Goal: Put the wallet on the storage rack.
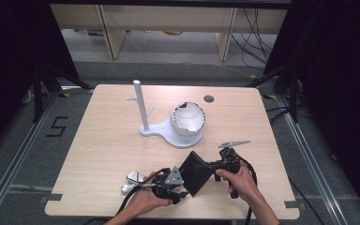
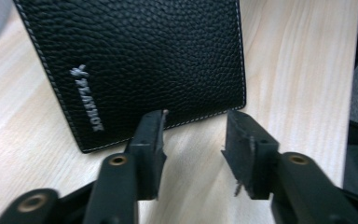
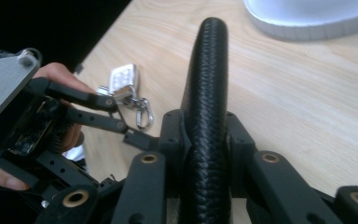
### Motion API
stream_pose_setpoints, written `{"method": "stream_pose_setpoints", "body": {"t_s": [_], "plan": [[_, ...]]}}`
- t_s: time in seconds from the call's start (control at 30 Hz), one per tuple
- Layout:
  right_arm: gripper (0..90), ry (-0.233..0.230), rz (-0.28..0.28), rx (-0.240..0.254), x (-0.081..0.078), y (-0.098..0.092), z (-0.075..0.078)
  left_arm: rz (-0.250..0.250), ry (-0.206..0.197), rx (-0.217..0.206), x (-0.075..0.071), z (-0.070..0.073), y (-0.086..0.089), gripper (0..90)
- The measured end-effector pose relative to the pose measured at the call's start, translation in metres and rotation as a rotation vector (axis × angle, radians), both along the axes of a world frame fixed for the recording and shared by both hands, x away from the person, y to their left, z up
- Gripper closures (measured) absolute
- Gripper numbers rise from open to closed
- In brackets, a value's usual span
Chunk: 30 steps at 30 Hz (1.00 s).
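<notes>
A black grained-leather wallet with pale stitching and a grey logo stands on edge near the table's front. My right gripper is shut on the wallet, which rises edge-on between its jaws. My left gripper sits just left of the wallet, open. In the left gripper view the jaws have bare table between them, and the wallet's face is right ahead, its lower edge by the left fingertip.
A silver key fob on a ring lies left of the left hand. Mid-table stands a white base with an upright pegged post and a white bowl-like shell. A cable hole is at the back.
</notes>
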State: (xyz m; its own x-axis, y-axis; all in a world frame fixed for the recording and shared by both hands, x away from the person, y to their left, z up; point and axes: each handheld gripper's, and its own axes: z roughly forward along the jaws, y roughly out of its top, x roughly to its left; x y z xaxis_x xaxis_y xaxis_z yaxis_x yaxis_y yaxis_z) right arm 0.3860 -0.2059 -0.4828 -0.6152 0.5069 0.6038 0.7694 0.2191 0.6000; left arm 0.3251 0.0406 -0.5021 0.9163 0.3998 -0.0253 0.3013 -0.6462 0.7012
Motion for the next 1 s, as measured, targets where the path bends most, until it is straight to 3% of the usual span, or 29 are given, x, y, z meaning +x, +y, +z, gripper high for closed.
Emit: {"method": "stream_pose_setpoints", "body": {"t_s": [0.03,0.1,0.13,0.3,0.37,0.4,0.43,0.57,0.67,0.77,0.83,0.9,0.93,0.97,1.0], "plan": [[75.0,-0.035,0.004,0.001,0.001,0.0,0.0,-0.007,0.0,-0.005,-0.002,0.003,0.003,54.7],[75.5,-0.058,0.0,-0.013,-0.002,0.001,0.005,-0.019,0.002,-0.004,-0.007,0.007,0.01,51.8],[75.9,-0.058,0.012,-0.006,-0.004,0.003,0.008,-0.004,0.003,-0.029,-0.011,0.009,0.014,50.0],[76.4,-0.072,0.01,0.026,-0.008,0.003,0.017,-0.001,-0.022,-0.016,-0.023,0.015,0.029,45.2],[76.4,-0.116,0.004,0.017,-0.007,0.003,0.019,0.001,-0.026,-0.017,-0.03,0.014,0.038,44.5],[76.4,-0.071,-0.003,0.018,-0.01,0.003,0.022,0.001,-0.026,-0.017,-0.03,0.014,0.038,44.2],[76.4,-0.125,0.01,0.013,-0.007,0.002,0.021,0.008,-0.024,-0.016,-0.033,0.015,0.046,43.6],[76.4,-0.133,0.008,0.017,-0.007,0.001,0.022,0.053,-0.022,-0.028,-0.035,0.017,0.06,41.4],[76.4,-0.137,0.001,0.013,-0.006,0.001,0.023,0.056,-0.026,-0.042,-0.036,0.018,0.066,40.6],[76.4,-0.108,-0.013,0.023,-0.008,0.0,0.026,0.089,-0.021,-0.064,-0.039,0.021,0.079,40.3],[76.3,-0.144,-0.01,0.011,-0.005,-0.002,0.027,0.127,-0.023,-0.1,-0.04,0.022,0.089,40.2],[76.3,-0.151,-0.012,0.012,-0.004,-0.003,0.027,0.136,-0.021,-0.093,-0.04,0.022,0.094,40.0],[76.3,-0.116,-0.021,0.021,-0.004,-0.004,0.029,0.15,-0.029,-0.081,-0.041,0.021,0.103,39.8],[76.3,-0.157,-0.025,0.003,-0.002,-0.006,0.03,0.15,-0.029,-0.081,-0.041,0.021,0.103,39.5],[76.4,-0.129,-0.03,0.019,-0.002,-0.006,0.031,0.155,-0.031,-0.08,-0.042,0.021,0.109,39.1]]}}
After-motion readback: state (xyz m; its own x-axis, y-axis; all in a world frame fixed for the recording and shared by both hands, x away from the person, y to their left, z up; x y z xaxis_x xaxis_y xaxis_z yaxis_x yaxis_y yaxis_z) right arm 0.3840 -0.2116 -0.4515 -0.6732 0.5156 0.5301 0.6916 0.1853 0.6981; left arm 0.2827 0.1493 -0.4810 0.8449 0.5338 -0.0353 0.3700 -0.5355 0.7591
